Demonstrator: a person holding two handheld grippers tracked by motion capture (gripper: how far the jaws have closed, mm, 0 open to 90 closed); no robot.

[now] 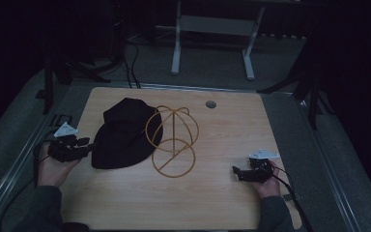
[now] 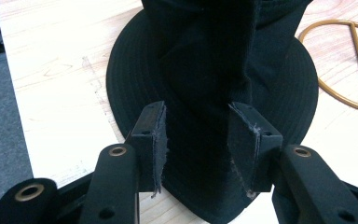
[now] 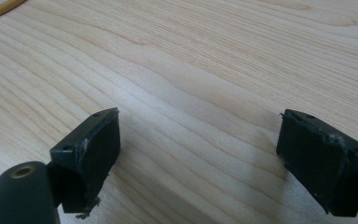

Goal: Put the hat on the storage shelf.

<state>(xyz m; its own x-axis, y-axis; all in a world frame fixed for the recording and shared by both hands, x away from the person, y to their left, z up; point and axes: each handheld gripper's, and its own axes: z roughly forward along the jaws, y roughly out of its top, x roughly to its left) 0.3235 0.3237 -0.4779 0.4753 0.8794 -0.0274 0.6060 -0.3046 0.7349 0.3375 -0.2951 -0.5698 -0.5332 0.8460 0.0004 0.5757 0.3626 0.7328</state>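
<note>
Hat (image 2: 214, 70) brim seemingly toward left gripper (image 2: 198, 140)

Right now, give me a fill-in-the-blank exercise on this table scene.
1. The left gripper has the brim of a black ____ between its pads.
2. The right gripper is ____, with nothing but bare table between its pads.
3. Beside the hat stands a stand made of gold ____.

Missing words: hat; open; wire

Black hat (image 1: 123, 135) — gold wire stand (image 1: 173, 140)
</note>
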